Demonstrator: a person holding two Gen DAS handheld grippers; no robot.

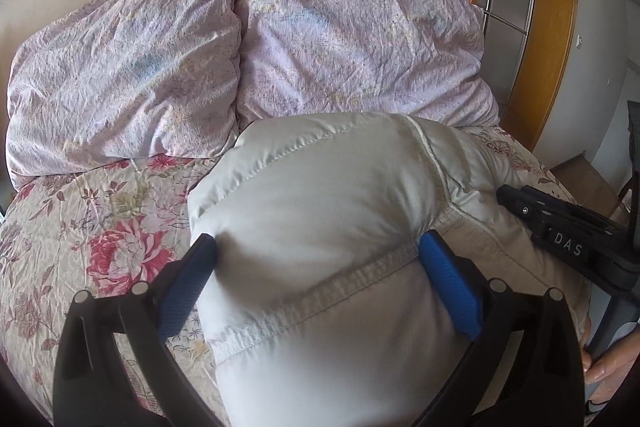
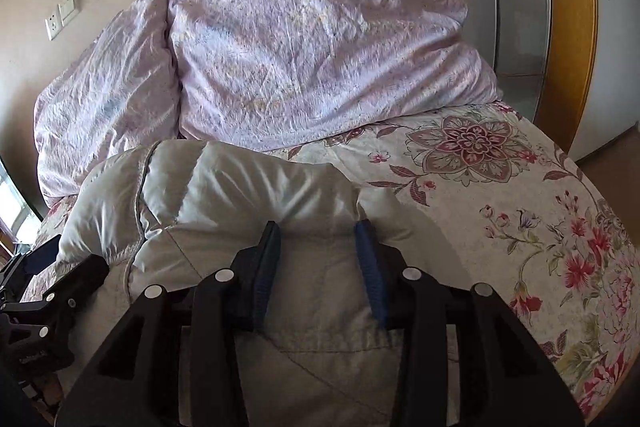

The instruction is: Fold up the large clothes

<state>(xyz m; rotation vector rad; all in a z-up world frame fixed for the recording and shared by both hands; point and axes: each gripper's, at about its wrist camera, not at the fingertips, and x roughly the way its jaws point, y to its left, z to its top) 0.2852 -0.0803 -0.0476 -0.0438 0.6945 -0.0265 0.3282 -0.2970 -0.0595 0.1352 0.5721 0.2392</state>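
- The puffy pale-grey jacket [image 1: 320, 211] lies bundled on the floral bedspread [image 1: 80, 227], just in front of the two lilac pillows [image 1: 340, 39], and we have a gripper on each side of it.
- Our left gripper [image 1: 318, 267] stands spread wide around a thick roll of the padded cloth; both blue pads [image 1: 450, 287] touch the bulge, which dents at the right one, so we judge it a wide hold on the jacket, not empty jaws.
- Our right gripper [image 2: 318, 267] has its jaws drawn in on a narrower fold of the same jacket [image 2: 240, 179], and the fabric puckers between the pads, so we read it as grasping the cloth.
- The slick, springy padding could squirt out of the wide left hold if we lift or pull, since the pads bear only on a rounded bulge.
- The right jaws may hold only the outer layer; pulling then would drag the shell and undo the fold.
- Moving the two hands unevenly could twist the bundle or push it into the pillows.
- We cannot see sleeves, collar or hem clearly, so how far the folding has got is hard to judge.
- The jacket's near edge is hidden beneath both gripper bodies, and only a fingertip of the person shows.
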